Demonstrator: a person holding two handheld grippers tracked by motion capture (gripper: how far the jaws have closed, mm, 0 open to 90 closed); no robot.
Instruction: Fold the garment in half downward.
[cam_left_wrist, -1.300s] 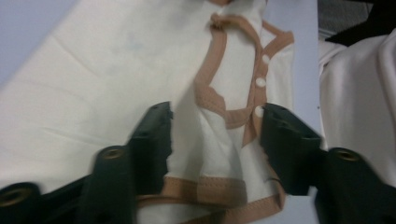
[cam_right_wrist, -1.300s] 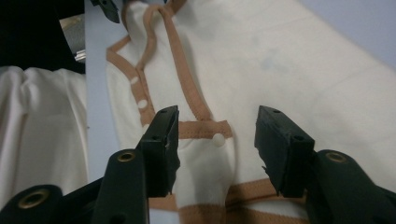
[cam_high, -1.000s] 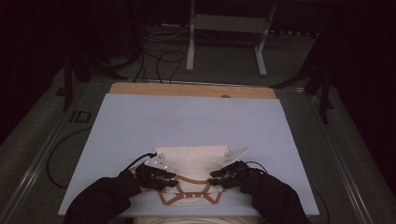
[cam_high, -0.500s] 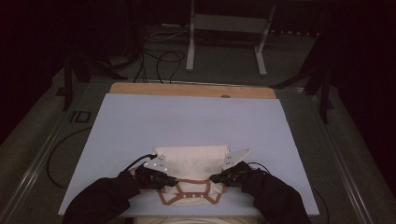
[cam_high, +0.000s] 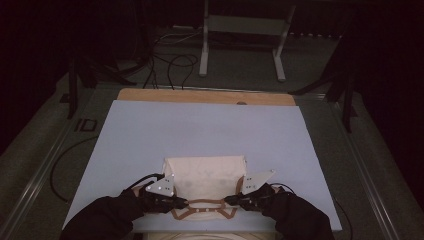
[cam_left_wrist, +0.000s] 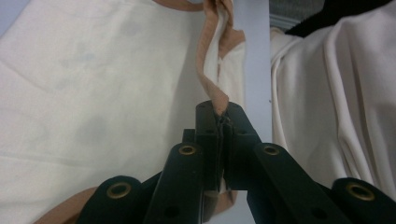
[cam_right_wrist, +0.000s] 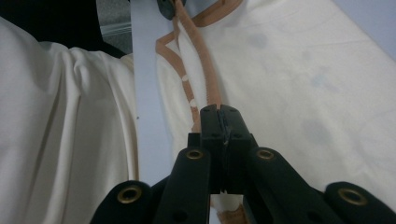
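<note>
A cream garment (cam_high: 205, 177) with tan-brown trim (cam_high: 205, 204) is lying flat at the 6 o'clock edge of the pale blue surface (cam_high: 200, 130), with its trimmed straps and neckline nearest the person. The left gripper (cam_high: 183, 203) is sitting at about 7 o'clock of the cloth and is clenching a twisted tan strap (cam_left_wrist: 212, 91) between its jaws; in the left gripper view the jaws are pressing together on that strip. The right gripper (cam_high: 229, 201), at about 5 o'clock of the cloth, is likewise clamping its own tan strap (cam_right_wrist: 208, 88), with the jaws meeting tightly around the band.

Judging by how things are lying, the work is only at its start: both top corners are being grasped, which is the step done, while the body of the garment is resting spread out and unfolded. What is left appears to be the whole of the handling itself, probably lifting the strap end and carrying it toward 12 o'clock to fold the piece, then smoothing and any further folds. More cream cloth (cam_left_wrist: 327, 107) is hanging off the near edge beside the surface.

No brand, label or readable writing is showing on the garment, on the grippers or on the surface; faint grey blotches on the fabric are too vague to read as print.
</note>
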